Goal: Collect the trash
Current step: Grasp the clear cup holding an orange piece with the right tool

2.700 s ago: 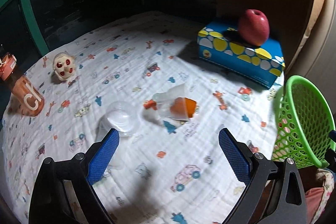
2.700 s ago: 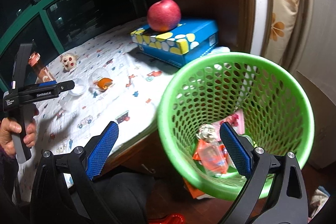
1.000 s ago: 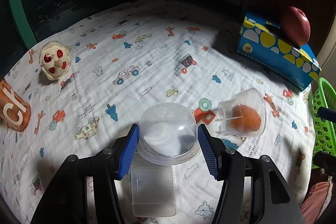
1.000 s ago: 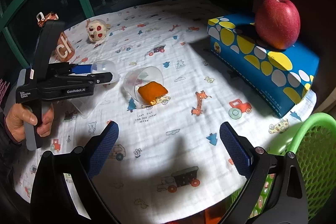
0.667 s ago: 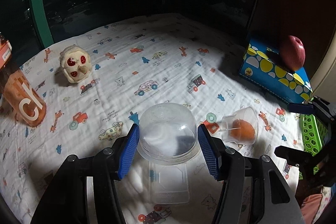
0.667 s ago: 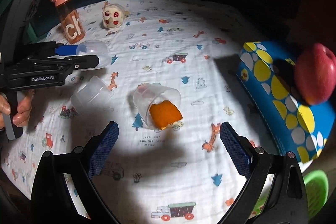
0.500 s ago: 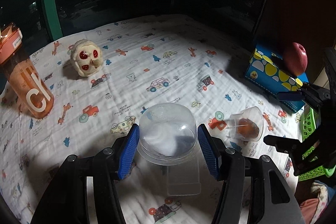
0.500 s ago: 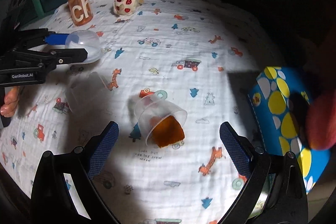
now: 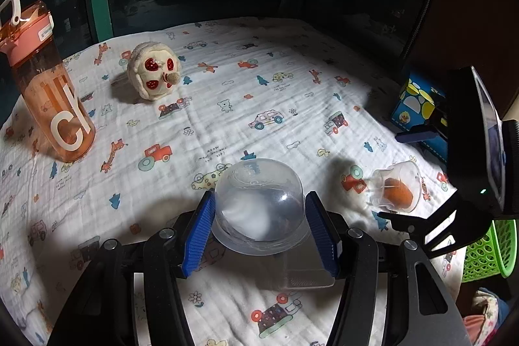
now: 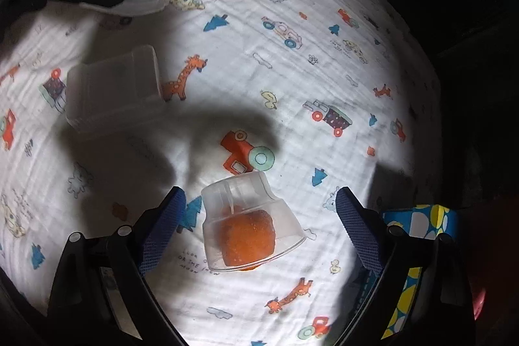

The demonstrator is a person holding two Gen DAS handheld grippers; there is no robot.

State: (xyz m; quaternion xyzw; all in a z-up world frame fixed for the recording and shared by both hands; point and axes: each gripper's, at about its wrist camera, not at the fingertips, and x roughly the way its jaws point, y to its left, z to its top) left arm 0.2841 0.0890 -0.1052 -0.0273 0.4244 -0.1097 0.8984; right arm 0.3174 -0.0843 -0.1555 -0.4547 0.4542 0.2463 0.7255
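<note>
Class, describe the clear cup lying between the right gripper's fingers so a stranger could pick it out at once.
Start at the white cartoon-print cloth; near its edge by the blue spotted box lies a clear cup on its side. The right gripper is closing around it, not yet touching. Unlike the other clear plastics, it holds an orange lump.

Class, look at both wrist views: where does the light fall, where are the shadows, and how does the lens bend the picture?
Left wrist view: harsh light pools on the printed cloth, dark windows behind, edges bowed by the fisheye, a gloss spot on the clear dome cup. Right wrist view: a bright centre, a large gripper shadow across the cloth above the tipped cup with orange scrap, corners black.
</note>
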